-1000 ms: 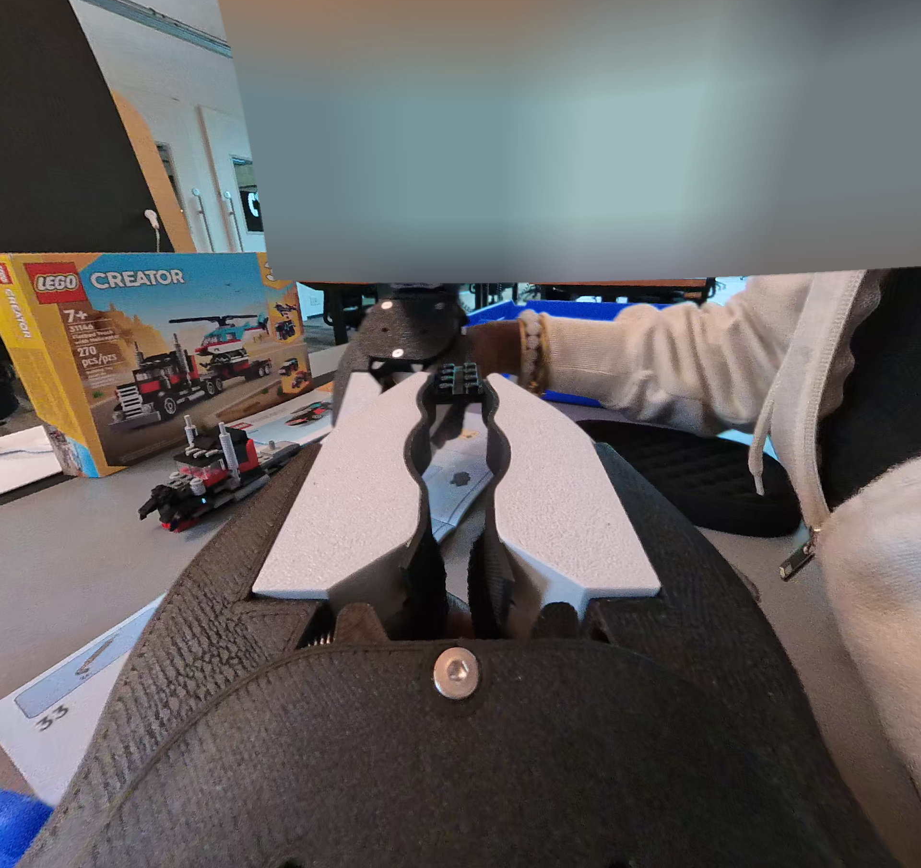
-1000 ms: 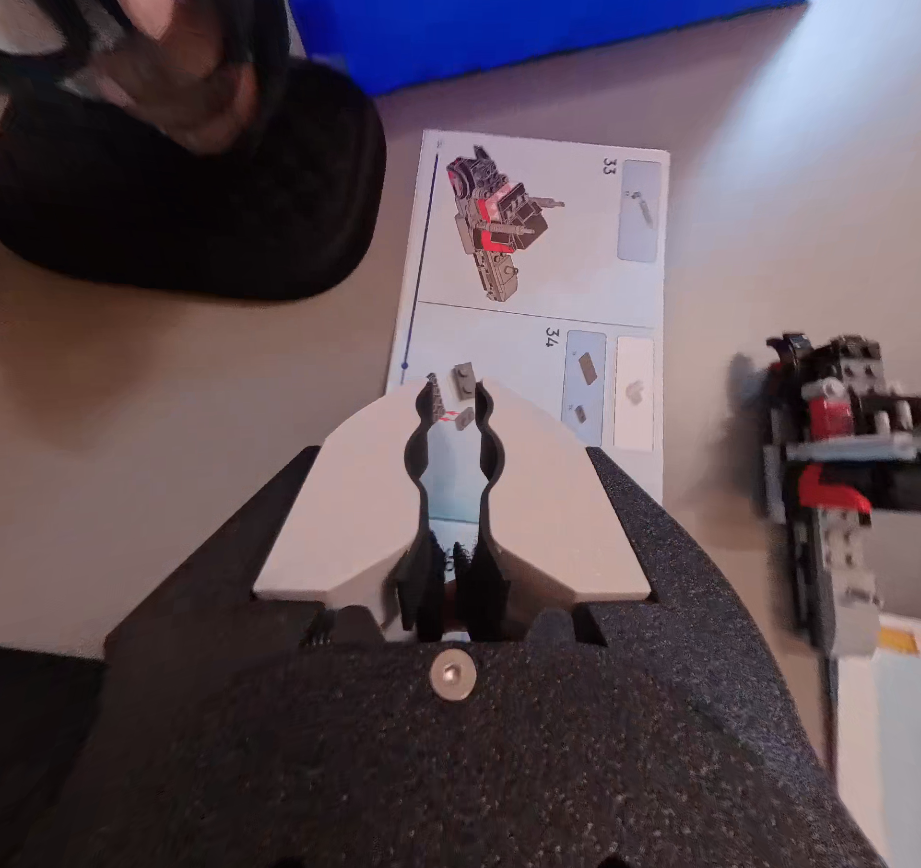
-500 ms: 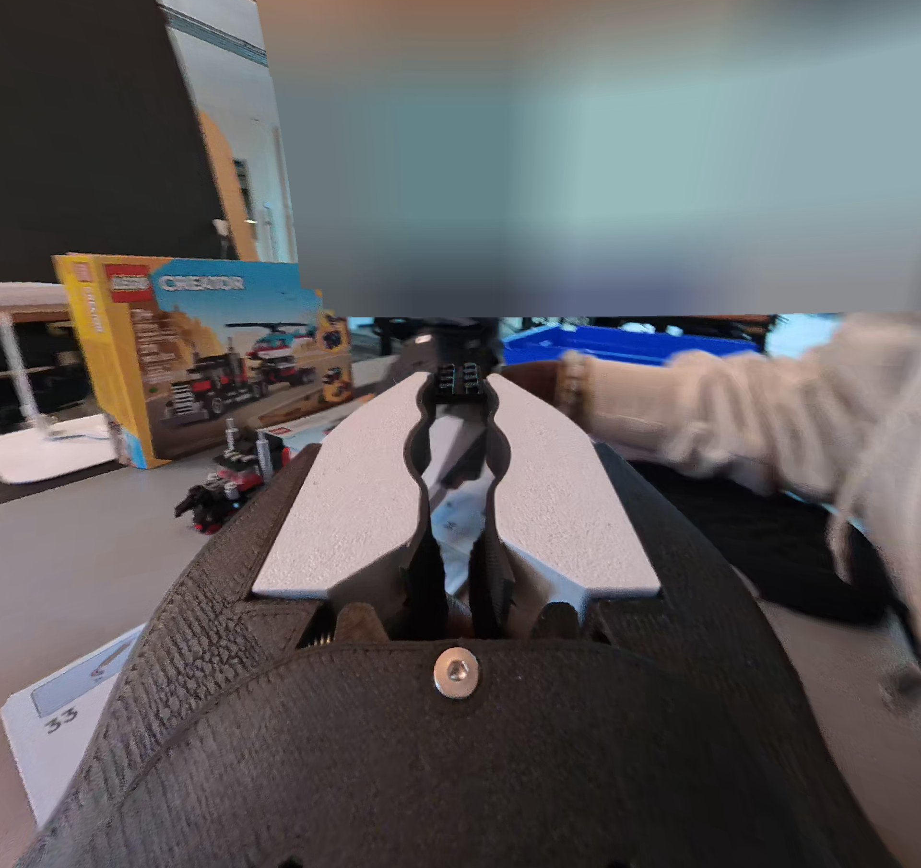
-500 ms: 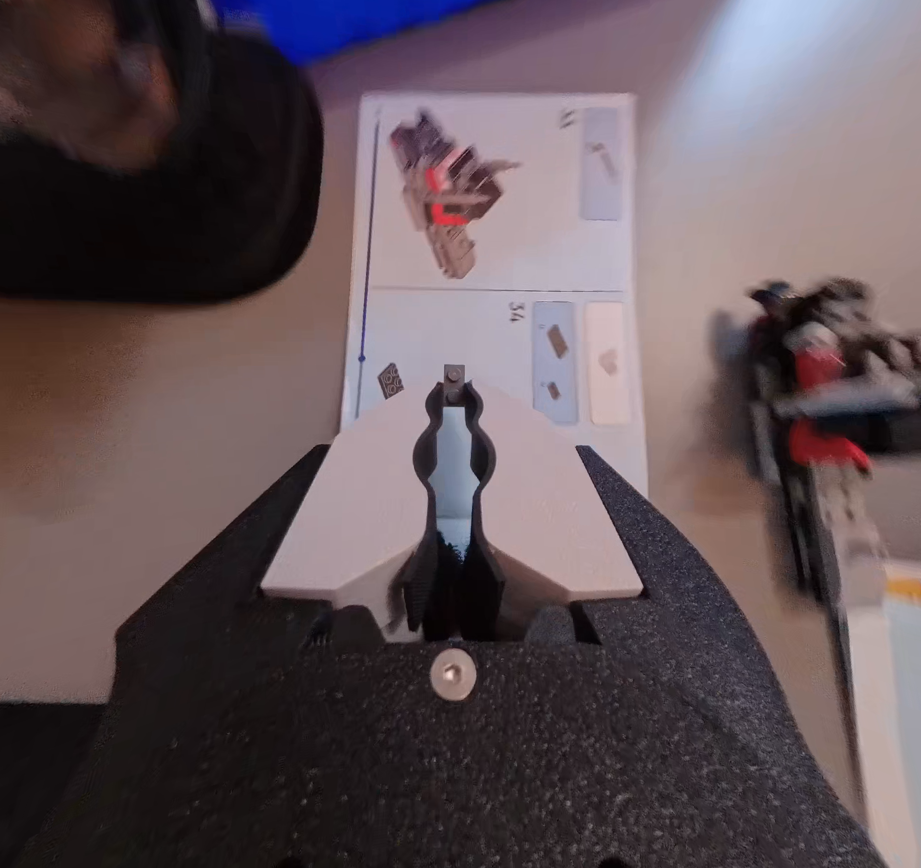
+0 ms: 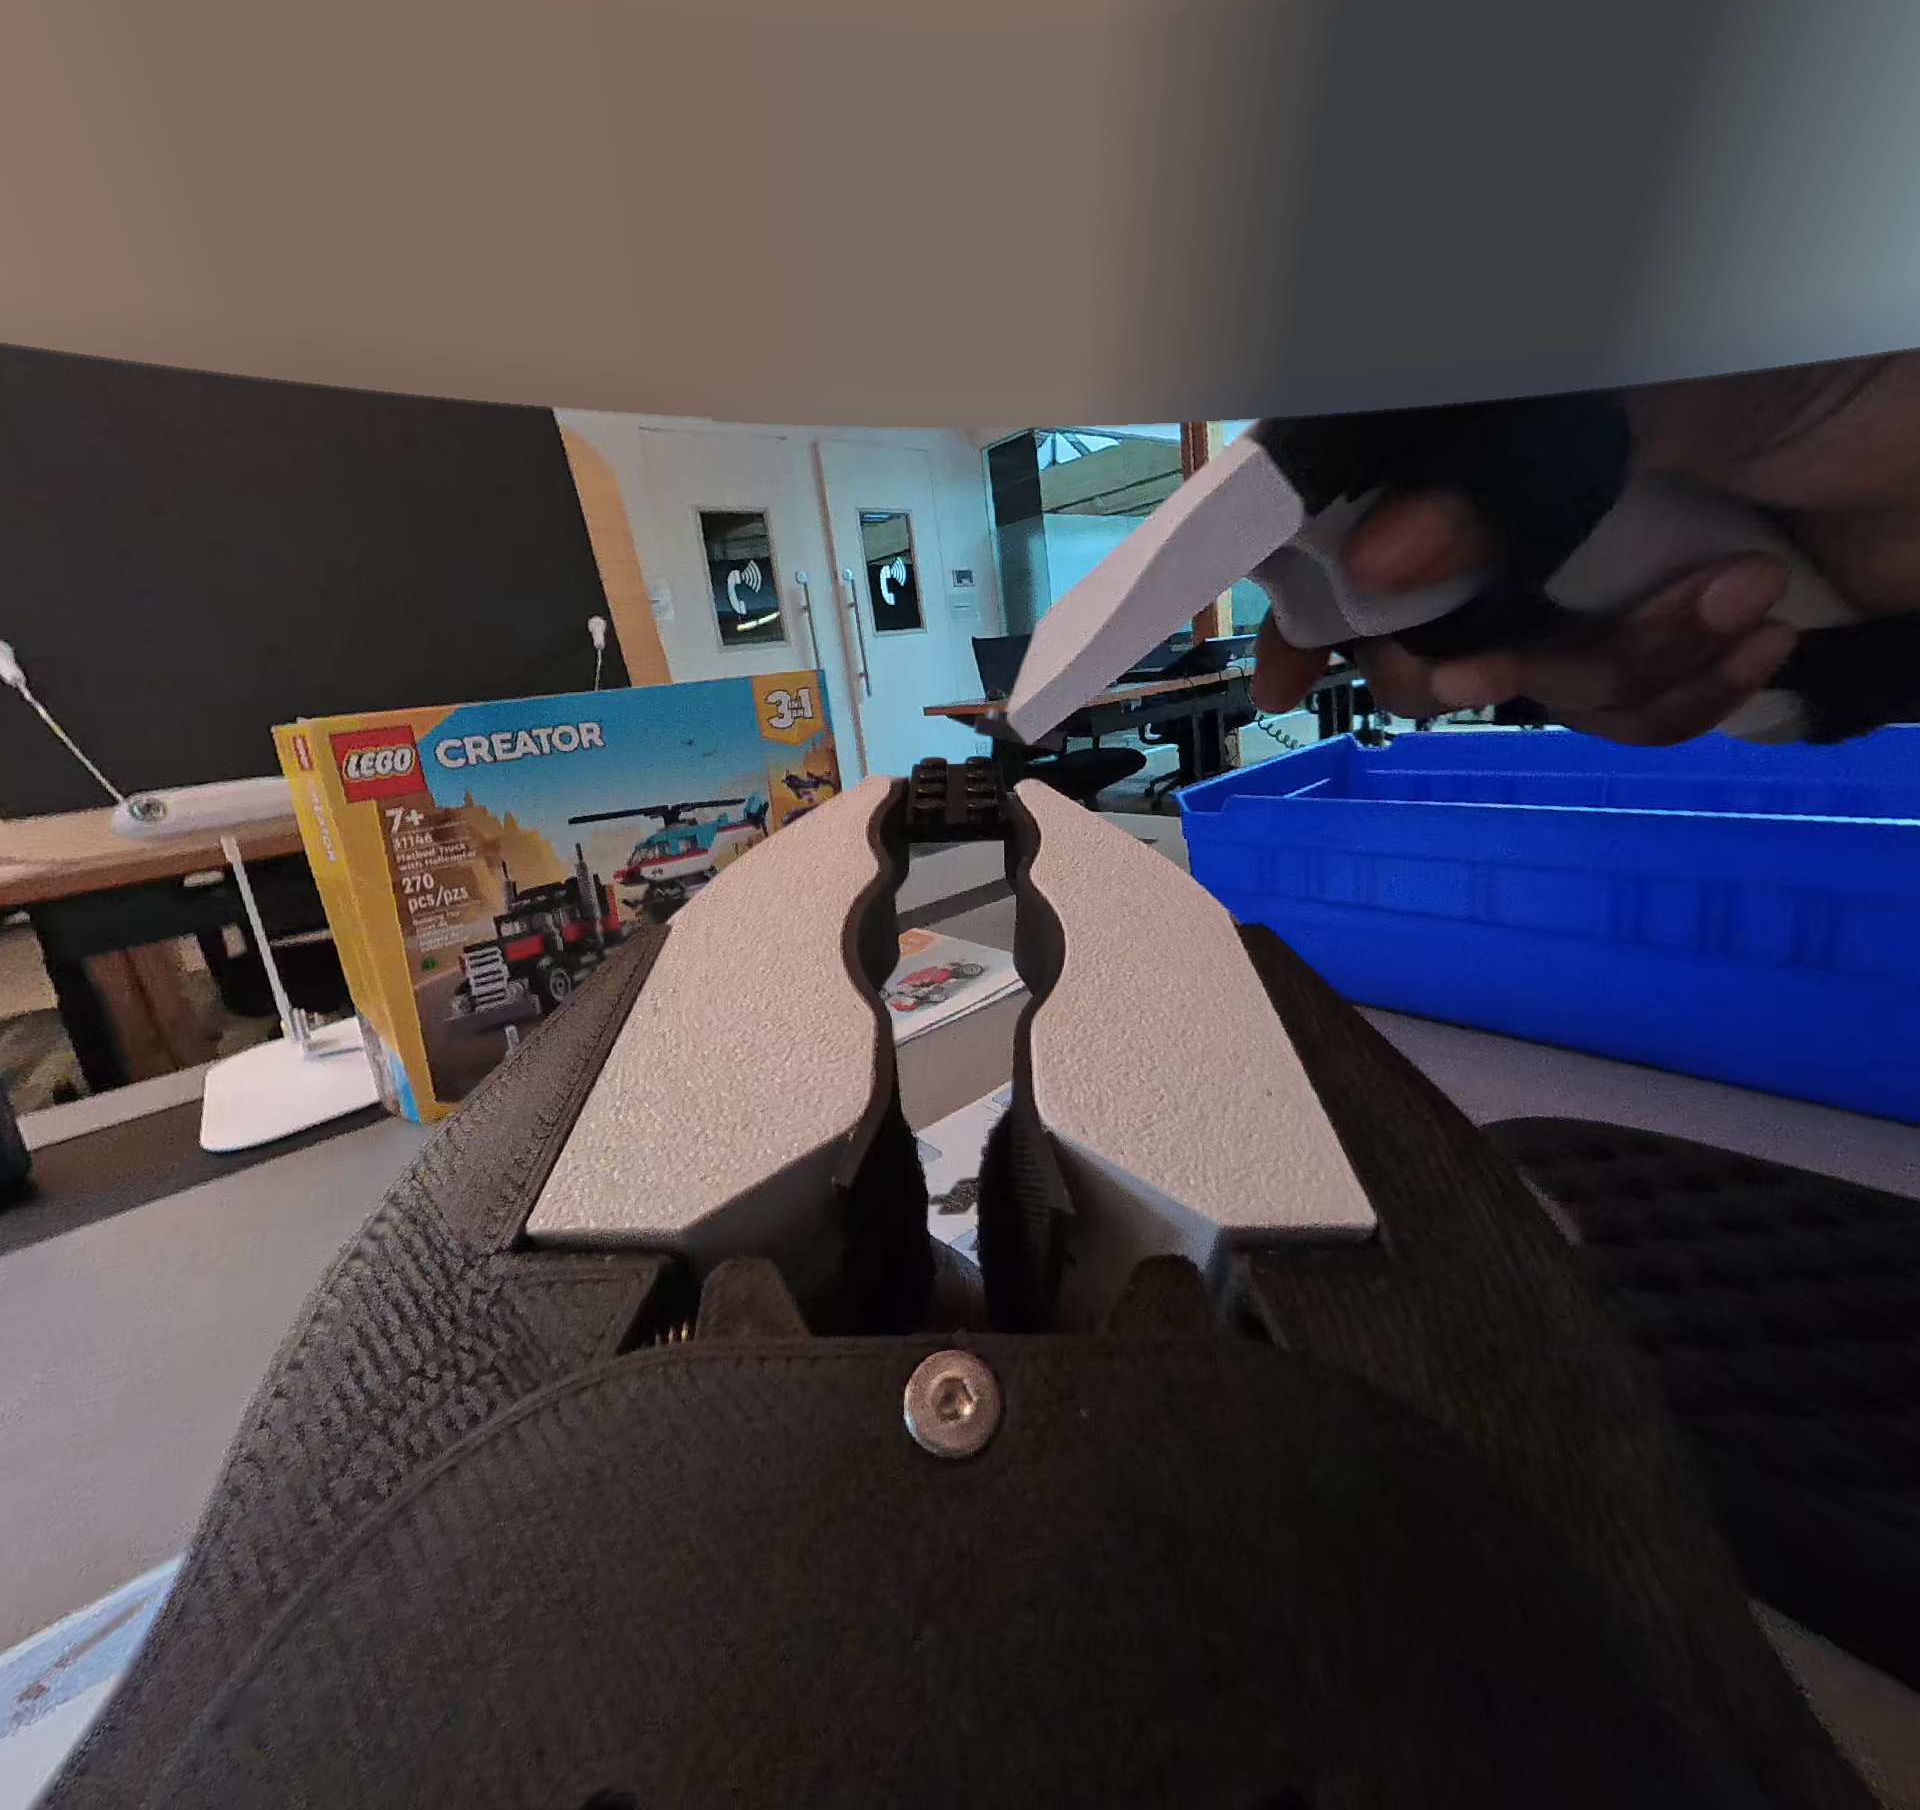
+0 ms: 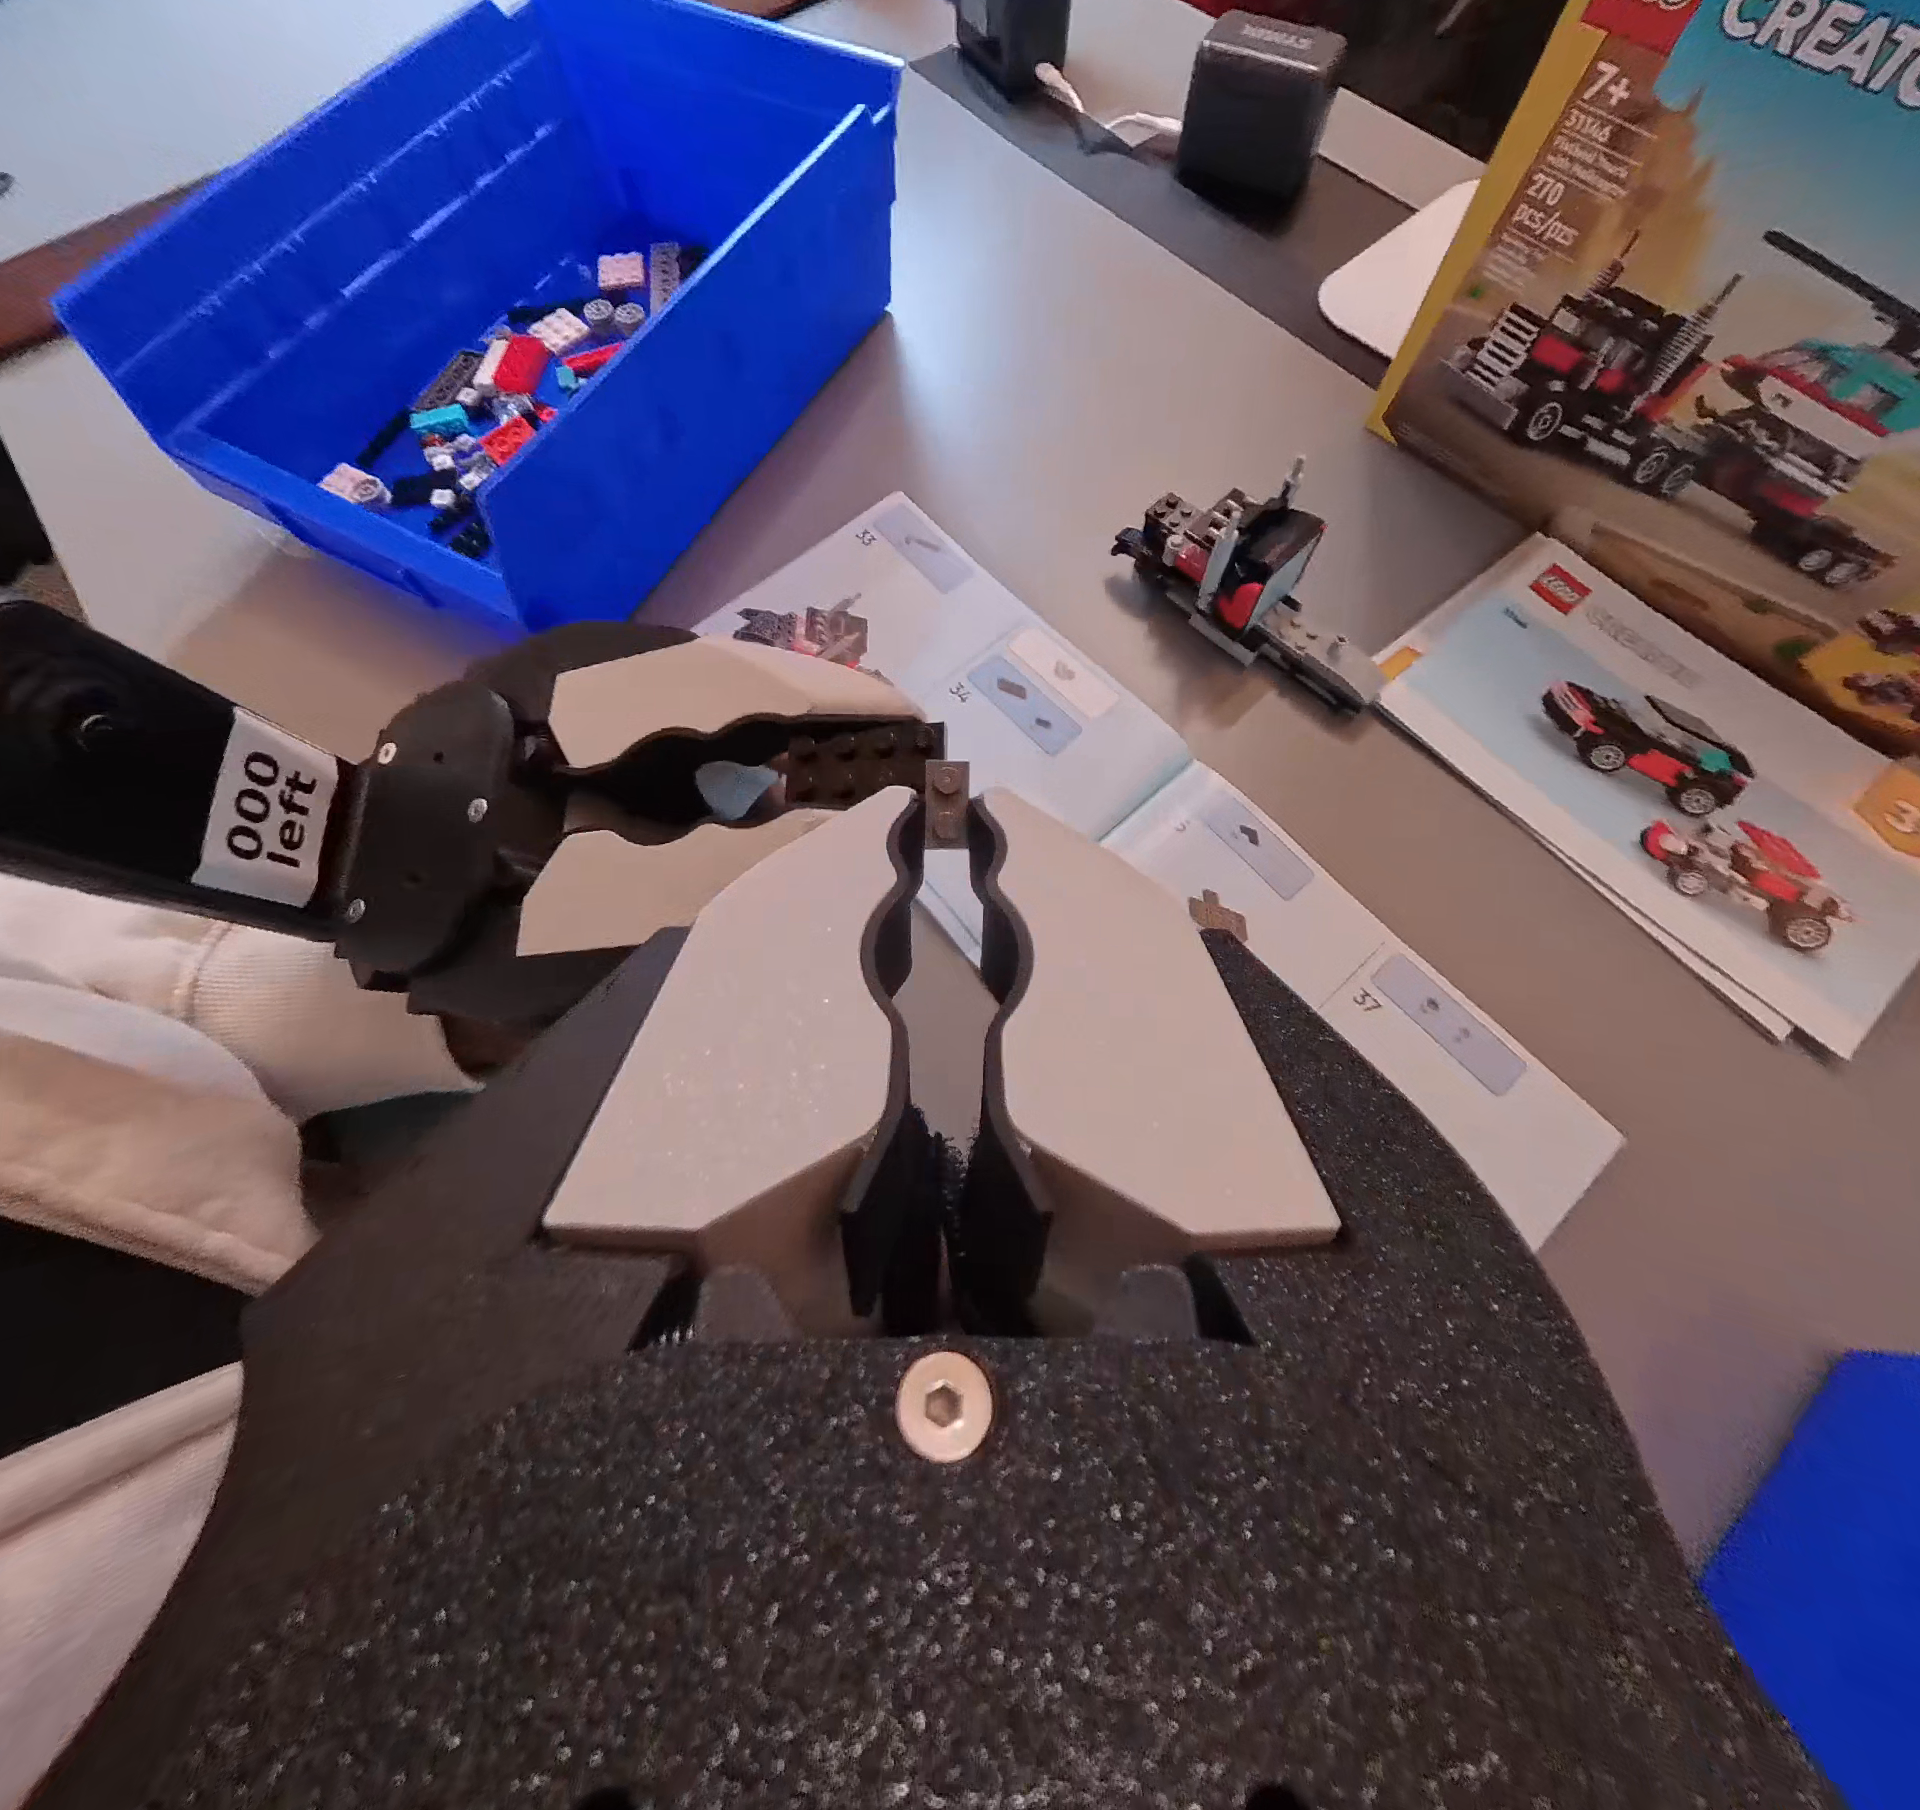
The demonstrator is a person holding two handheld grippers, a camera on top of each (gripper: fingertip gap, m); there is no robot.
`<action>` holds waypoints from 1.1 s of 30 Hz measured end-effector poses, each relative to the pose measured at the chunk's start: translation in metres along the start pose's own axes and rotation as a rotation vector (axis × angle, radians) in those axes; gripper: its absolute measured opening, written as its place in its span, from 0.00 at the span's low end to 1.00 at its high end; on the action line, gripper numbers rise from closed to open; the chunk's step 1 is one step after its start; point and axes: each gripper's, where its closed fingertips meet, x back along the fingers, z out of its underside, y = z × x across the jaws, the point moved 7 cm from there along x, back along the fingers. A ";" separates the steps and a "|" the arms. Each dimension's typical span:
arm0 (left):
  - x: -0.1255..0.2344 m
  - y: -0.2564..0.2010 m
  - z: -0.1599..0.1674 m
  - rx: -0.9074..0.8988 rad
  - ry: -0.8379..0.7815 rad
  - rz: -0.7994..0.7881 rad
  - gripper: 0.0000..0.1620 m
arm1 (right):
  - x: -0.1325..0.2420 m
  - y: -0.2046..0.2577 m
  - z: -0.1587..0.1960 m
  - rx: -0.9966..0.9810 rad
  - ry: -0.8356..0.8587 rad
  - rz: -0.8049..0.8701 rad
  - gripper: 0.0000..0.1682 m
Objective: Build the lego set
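Black plate (image 5: 954,801) clamped at left gripper (image 5: 956,810) tips | small grey plate (image 6: 948,802) pinched by right gripper (image 6: 948,815), just beside black plate, raised above open instruction booklet (image 6: 1164,804) | part-built truck (image 6: 1236,576) on table (image 6: 1039,378) near blue bin (image 6: 686,451)

Black studded plate (image 6: 854,759): flat, two rows of studs, clamped at the tips of my left gripper (image 5: 956,810), held above the table.

Small grey plate (image 6: 947,801): narrow, studs showing, pinched at the tips of my right gripper (image 6: 947,815), its far end just beside the black plate's edge.

Part-built truck (image 6: 1236,588): black, red and grey, upright on the table (image 6: 1039,389) beside the open instruction booklet (image 6: 1143,825).

Loose bricks (image 6: 509,389): mixed colours, heaped in the blue bin (image 6: 675,98).
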 end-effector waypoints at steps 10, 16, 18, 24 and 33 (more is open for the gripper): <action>0.001 -0.006 0.001 -0.102 -0.001 0.036 0.11 | -0.002 0.005 -0.002 0.011 0.032 -0.019 0.05; 0.001 -0.006 0.003 -0.092 0.000 0.044 0.11 | -0.006 0.003 0.001 0.026 0.064 -0.002 0.05; 0.002 -0.006 0.003 -0.090 0.000 0.044 0.11 | -0.006 0.003 0.000 0.026 0.067 -0.003 0.05; 0.002 -0.006 0.003 -0.087 -0.002 0.046 0.11 | -0.006 0.004 0.000 0.029 0.070 -0.001 0.05; 0.002 -0.005 0.003 -0.073 -0.006 0.048 0.11 | -0.007 0.005 0.000 0.031 0.069 -0.006 0.08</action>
